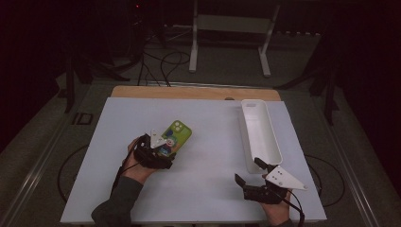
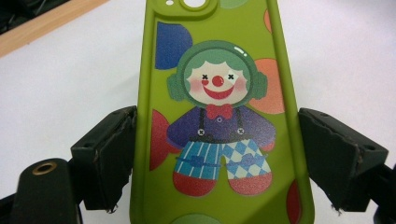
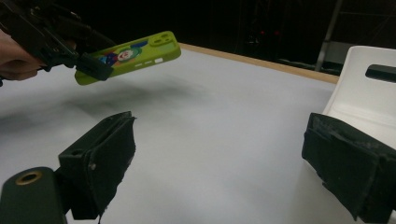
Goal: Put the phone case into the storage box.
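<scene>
The left gripper (image 1: 163,150) clamps a green phone (image 1: 174,137) by its long edges near the lower end, so the phone juts forward past the jaws, lifted clear of the white table (image 1: 208,156) and tilted up. The right gripper (image 1: 249,172) rests near the table's front right with jaws wide apart and nothing between them, just beside the near end of a white tray (image 1: 259,135).

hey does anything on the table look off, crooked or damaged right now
Nothing looks damaged or spilled. The green phone case is off the white table, tilted with its camera end higher, because the left gripper clamps it by its long edges. The white tray lies flat near the open right gripper.
</scene>
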`<state>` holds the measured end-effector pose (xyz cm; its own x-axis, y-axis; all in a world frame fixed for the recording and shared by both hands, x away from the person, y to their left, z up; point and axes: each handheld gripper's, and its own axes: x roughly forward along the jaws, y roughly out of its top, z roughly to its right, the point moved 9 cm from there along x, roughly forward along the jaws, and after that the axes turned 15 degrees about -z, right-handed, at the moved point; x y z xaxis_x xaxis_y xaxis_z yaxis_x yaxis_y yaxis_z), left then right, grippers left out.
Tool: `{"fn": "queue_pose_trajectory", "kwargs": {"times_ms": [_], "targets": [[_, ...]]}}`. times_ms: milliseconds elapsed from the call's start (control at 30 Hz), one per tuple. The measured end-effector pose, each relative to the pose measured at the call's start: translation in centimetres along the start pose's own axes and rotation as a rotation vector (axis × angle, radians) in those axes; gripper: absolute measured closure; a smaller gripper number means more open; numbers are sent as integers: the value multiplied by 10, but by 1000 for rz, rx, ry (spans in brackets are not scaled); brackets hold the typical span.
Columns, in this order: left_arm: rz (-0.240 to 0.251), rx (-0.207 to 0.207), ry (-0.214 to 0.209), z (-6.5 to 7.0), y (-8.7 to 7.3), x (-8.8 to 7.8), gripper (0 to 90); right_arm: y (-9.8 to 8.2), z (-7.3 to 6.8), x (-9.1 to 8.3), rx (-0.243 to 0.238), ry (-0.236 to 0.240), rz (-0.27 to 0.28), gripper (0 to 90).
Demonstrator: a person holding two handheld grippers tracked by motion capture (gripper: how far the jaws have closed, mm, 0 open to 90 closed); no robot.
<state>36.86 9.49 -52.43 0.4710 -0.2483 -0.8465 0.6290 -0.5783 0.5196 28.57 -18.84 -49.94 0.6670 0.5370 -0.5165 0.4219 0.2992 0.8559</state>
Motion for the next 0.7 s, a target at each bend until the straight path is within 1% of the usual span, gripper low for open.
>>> {"fn": "queue_pose_trajectory", "kwargs": {"times_ms": [267,400,700], "targets": [[34,-3,4,1,4,-7,162,1,1,0,6,1,-1,91],[44,9,6,4,7,-10,162,1,3,0,12,4,2,91],[79,19,7,10,15,-16,162,3,5,-1,28,8,2,91]]}}
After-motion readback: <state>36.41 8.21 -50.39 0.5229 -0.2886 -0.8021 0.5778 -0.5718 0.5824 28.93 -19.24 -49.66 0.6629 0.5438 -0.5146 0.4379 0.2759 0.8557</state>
